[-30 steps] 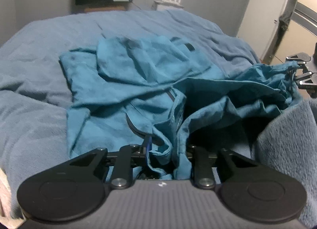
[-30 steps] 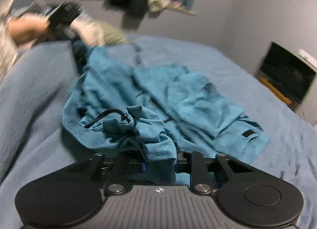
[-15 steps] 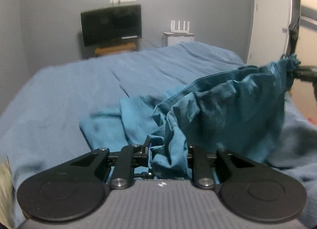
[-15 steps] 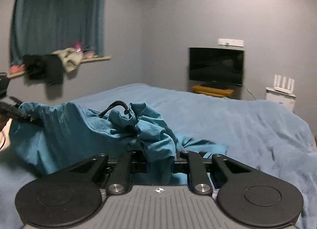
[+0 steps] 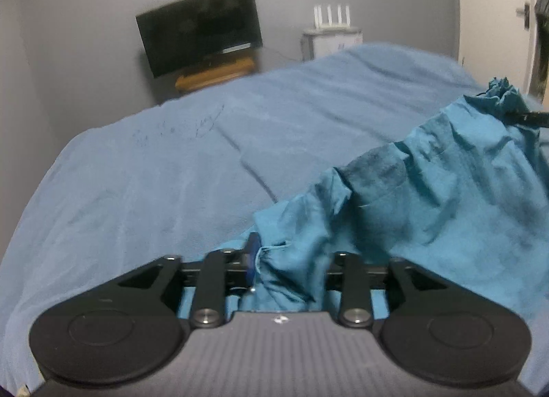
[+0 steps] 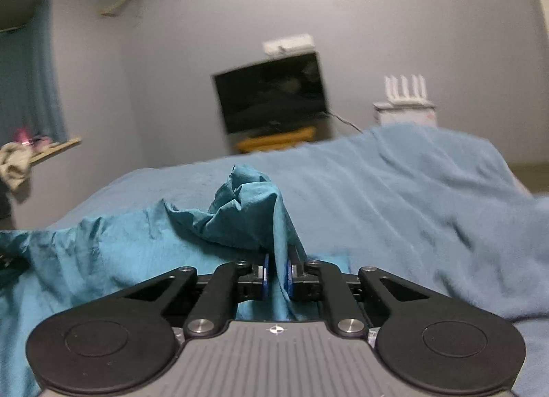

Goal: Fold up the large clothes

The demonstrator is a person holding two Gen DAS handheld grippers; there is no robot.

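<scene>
A teal garment point(image 5: 429, 198) hangs stretched between my two grippers above the blue bed point(image 5: 171, 174). My left gripper point(image 5: 288, 259) has a bunch of the fabric between its jaws, which are opening; the cloth still fills the gap. In the left wrist view the other gripper's dark fingers point(image 5: 528, 117) pinch the garment's far corner at the right edge. My right gripper point(image 6: 277, 277) is closing tight on a thin fold of the garment point(image 6: 103, 249), its blue pads pressed against the fold. The fabric peaks just ahead of it and runs off to the left.
The bed's blue cover point(image 6: 411, 198) fills the ground ahead. Against the grey wall behind it stand a dark TV point(image 5: 199, 36) on a wooden stand and a white router point(image 5: 331, 16) on a cabinet. A door point(image 5: 494, 19) is at the right. A window ledge with clothes point(image 6: 20, 156) is at the left.
Both grippers lifted the garment off the bed and drew it back, spreading it between them. Both views swung toward the TV wall. The left jaws stand wider, the right jaws narrower.
</scene>
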